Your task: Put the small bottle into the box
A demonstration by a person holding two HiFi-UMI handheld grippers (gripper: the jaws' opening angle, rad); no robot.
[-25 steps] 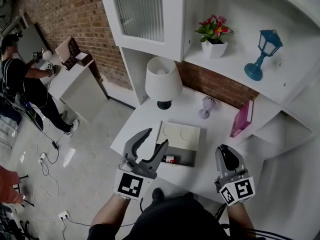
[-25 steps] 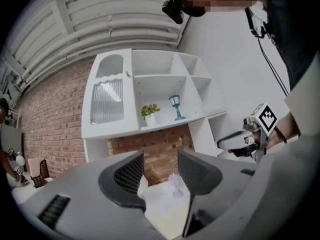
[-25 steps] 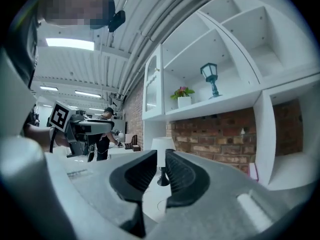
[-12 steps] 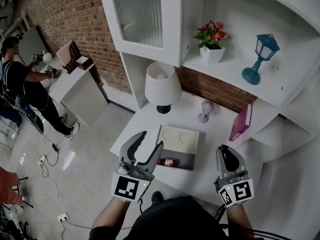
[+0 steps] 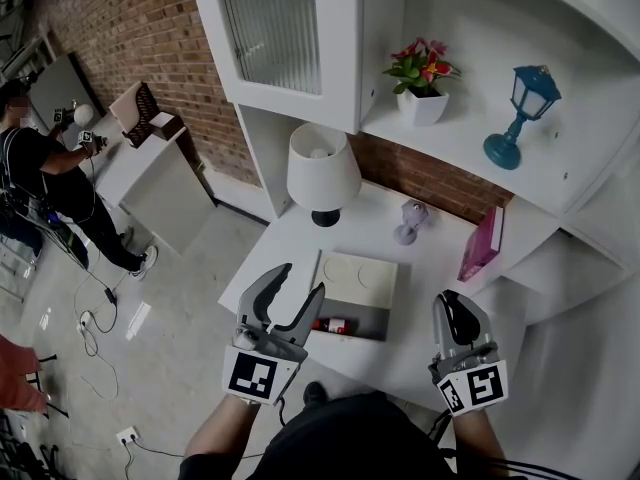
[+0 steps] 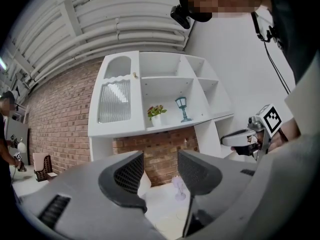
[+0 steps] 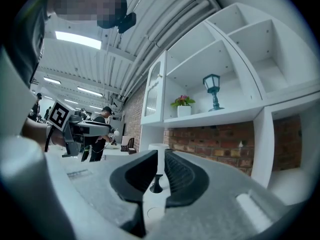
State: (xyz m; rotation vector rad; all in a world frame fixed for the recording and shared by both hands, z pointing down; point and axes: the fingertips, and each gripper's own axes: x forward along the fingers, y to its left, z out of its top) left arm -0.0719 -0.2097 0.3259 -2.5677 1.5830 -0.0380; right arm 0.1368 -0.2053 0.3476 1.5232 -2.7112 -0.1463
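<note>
Two Grippers Near the Desk Edge, Small Bottle Inside the Box

1. Left gripper point(image 5: 302, 280): held at the near edge of the white desk point(image 5: 290, 243), pointing toward the box. The left gripper view shows its jaws set wide apart, and nothing sits between them; only the desk and the shelving appear in the gap.

2. Right gripper point(image 5: 451, 300): held to the right of the box, above the desk. The right gripper view shows its jaws drawn together to a thin slit, and nothing is gripped. The distant lamp shows through the slit.

3. Small bottle point(image 5: 333, 324): lies on its side inside the box point(image 5: 372, 320), on the grey floor toward the near-left corner. It sits just beyond the left gripper's fingertips and neither gripper touches it. A red band shows on it.

4. Box lid point(image 5: 358, 276): a white panel with two round impressions, lying over the far part of the box.

5. Beyond the box: a white lamp point(image 5: 322, 168) stands on a dark base at the back left of the desk. A small lilac object point(image 5: 408, 218) stands to the lamp's right. A pink book point(image 5: 482, 240) leans against the shelf wall.

6. Upper shelf: a potted flower point(image 5: 420, 78) and a blue lantern point(image 5: 508, 108) stand well apart.

7. Far left: a person point(image 5: 40, 163) stands at another white unit beside the brick wall point(image 5: 150, 28).
</note>
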